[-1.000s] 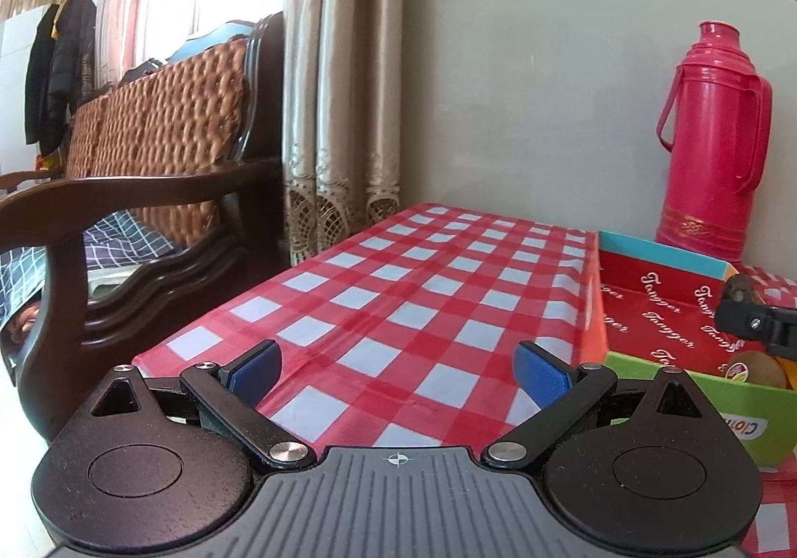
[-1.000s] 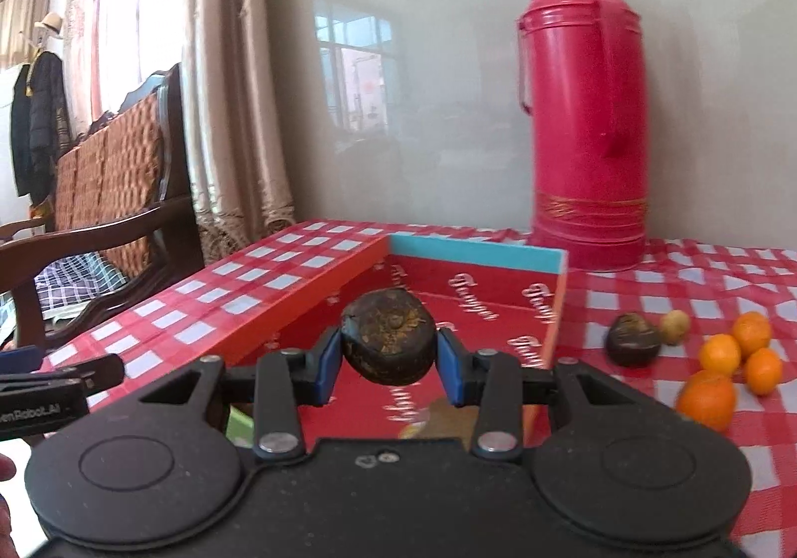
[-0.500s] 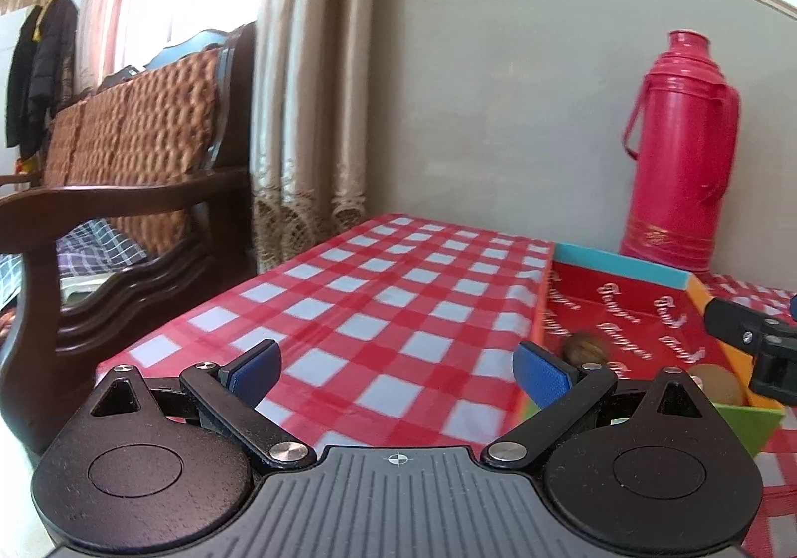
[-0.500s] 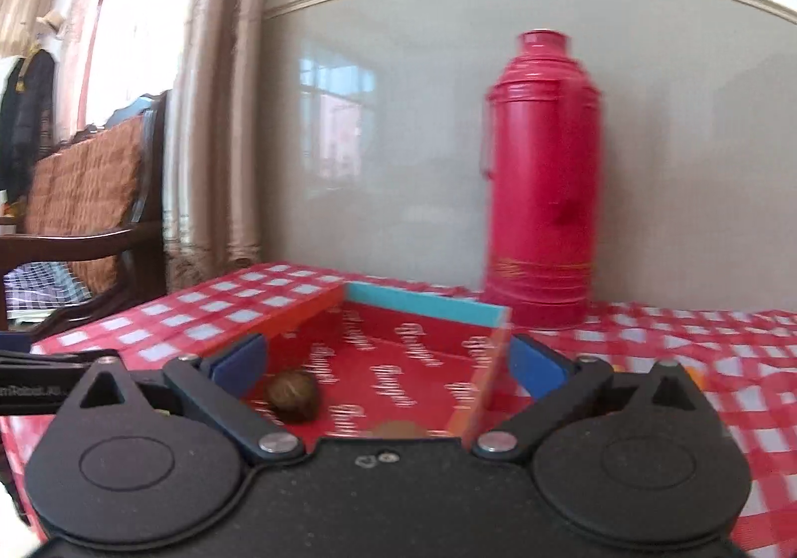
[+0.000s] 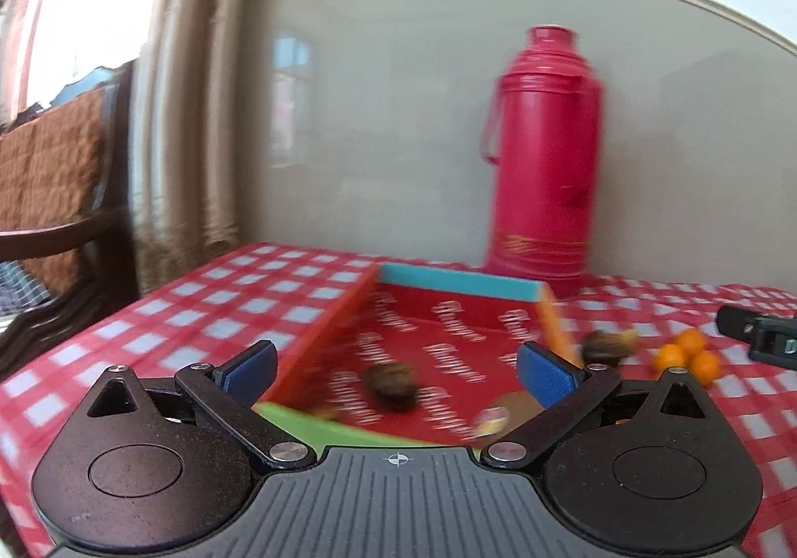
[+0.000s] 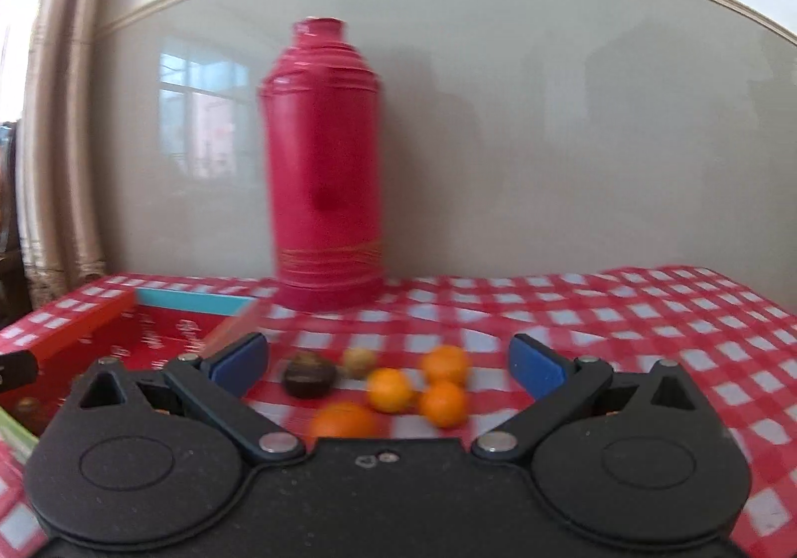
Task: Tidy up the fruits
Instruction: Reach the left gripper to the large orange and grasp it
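the right claw [image 6: 388,361] is spread wide with nothing between its two blue pads, hovering over the checked tablecloth [image 6: 622,309]. just past its tips lie four oranges [image 6: 389,389] in a loose cluster, all outside the box [image 6: 79,334] and to its right. beside them, nearer the box, sit one dark brown fruit [image 6: 308,373] and one small tan fruit [image 6: 358,361], the two close together. the one red flask [image 6: 324,169] stands upright behind the box's far right corner, against the wall.

the left claw [image 5: 396,366] is also spread wide and holds nothing, hanging over the near end of the box [image 5: 448,281]. inside the box one dark round fruit [image 5: 391,386] rests on the red floor, and one brownish fruit [image 5: 518,403] with a sticker lies at the near right corner, partly hidden by a pad. the picture is blurred, so i cannot tell whether more lies inside. outside the box's right wall the dark fruit [image 5: 602,346] and three of the oranges [image 5: 687,353] show, with the tip of the right claw [image 5: 757,336] further right. a wooden chair [image 5: 55,209] stands well left of the box.
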